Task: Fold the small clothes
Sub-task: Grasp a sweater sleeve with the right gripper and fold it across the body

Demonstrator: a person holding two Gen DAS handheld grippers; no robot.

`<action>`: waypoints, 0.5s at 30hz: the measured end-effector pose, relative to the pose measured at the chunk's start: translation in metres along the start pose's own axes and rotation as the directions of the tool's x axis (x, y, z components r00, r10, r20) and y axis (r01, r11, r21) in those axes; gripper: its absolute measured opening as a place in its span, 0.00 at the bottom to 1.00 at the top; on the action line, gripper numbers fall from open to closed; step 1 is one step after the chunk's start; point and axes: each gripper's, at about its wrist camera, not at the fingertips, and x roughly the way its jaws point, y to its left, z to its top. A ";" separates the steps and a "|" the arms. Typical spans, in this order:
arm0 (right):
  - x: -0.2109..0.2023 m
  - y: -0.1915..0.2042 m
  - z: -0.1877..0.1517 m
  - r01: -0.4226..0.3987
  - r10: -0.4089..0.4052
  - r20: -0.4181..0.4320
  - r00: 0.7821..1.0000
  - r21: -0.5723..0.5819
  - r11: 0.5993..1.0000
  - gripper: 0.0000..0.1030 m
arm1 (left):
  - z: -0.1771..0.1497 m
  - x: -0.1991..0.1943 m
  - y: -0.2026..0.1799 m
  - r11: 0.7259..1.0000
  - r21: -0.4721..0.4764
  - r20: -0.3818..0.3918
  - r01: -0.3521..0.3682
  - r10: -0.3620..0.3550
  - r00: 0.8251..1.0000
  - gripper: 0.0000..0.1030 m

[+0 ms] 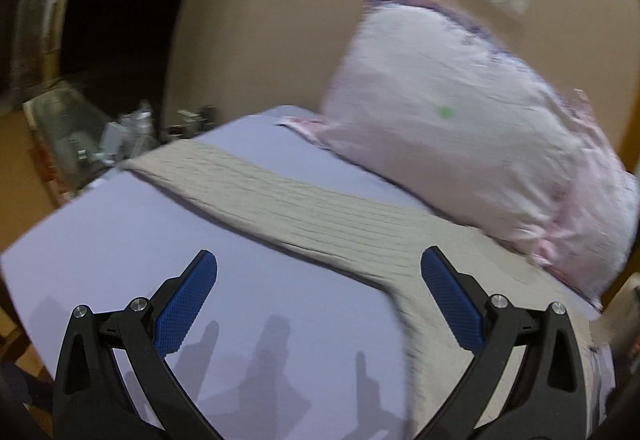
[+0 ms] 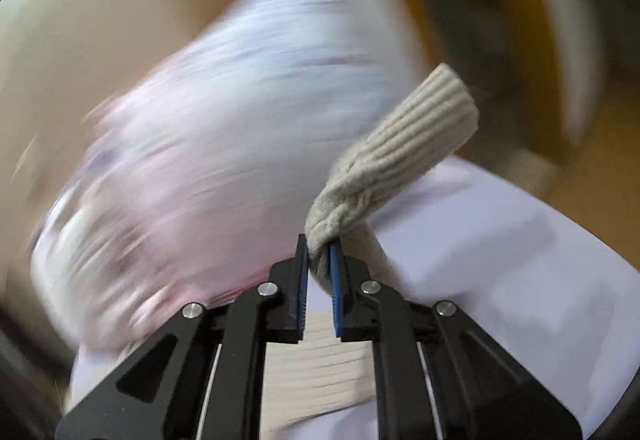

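One lavender-sheeted bed (image 1: 120, 240) carries a pale pink pillow (image 1: 460, 127) at its far right corner, with a beige ribbed knit garment (image 1: 320, 211) stretched across the sheet just before it. Above bare sheet the left gripper (image 1: 319, 292) gapes wide, empty. Blurred right-wrist footage shows the right gripper (image 2: 319, 260) pinching the garment's lifted ribbed end (image 2: 412, 143).

Beige ribbed knit garment (image 1: 320, 211) lies across the pale lilac bed sheet (image 1: 168, 240), stretching from ten o'clock to four o'clock. At two o'clock, the white-and-pink pillow (image 1: 452, 127) leans on the cream wall (image 1: 260, 19) — just behind the knit. Nine o'clock, off the bed: blurred clutter (image 1: 120, 135).
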 end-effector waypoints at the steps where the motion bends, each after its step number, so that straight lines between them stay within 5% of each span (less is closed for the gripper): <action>1: 0.010 0.042 -0.010 -0.077 0.074 -0.037 0.997 -0.064 0.995 0.09 | 0.002 0.003 0.004 1.000 -0.014 -0.002 -0.015 0.015 1.000 0.99; 2: 0.017 0.066 -0.018 -0.120 0.115 -0.064 0.991 -0.094 0.988 0.09 | 0.008 0.009 0.008 0.999 -0.042 -0.010 -0.030 0.029 1.000 0.99; 5: 0.052 0.160 -0.069 -0.324 0.280 -0.234 0.931 -0.176 0.929 0.10 | 0.015 0.013 0.026 0.993 -0.109 -0.016 -0.047 0.045 0.999 0.99; 8: 0.085 0.230 -0.134 -0.499 0.362 -0.484 0.797 -0.191 0.845 0.17 | 0.023 0.025 0.045 0.977 -0.206 -0.033 -0.052 0.046 0.998 0.99; 9: 0.087 0.243 -0.151 -0.528 0.364 -0.544 0.756 -0.177 0.831 0.30 | 0.024 0.026 0.050 0.973 -0.224 -0.038 -0.054 0.047 0.998 0.99; 10: 0.086 0.244 -0.159 -0.537 0.374 -0.556 0.742 -0.160 0.828 0.39 | 0.025 0.030 0.057 0.967 -0.249 -0.046 -0.054 0.044 0.998 0.99; 12: 0.080 0.234 -0.152 -0.524 0.388 -0.510 0.768 -0.150 0.839 0.64 | 0.026 0.040 0.072 0.949 -0.312 -0.075 -0.051 0.029 0.997 0.94; 15: 0.072 0.198 -0.125 -0.478 0.393 -0.425 0.815 -0.111 0.871 0.73 | 0.027 0.057 0.098 0.895 -0.444 -0.109 -0.032 -0.018 0.994 0.81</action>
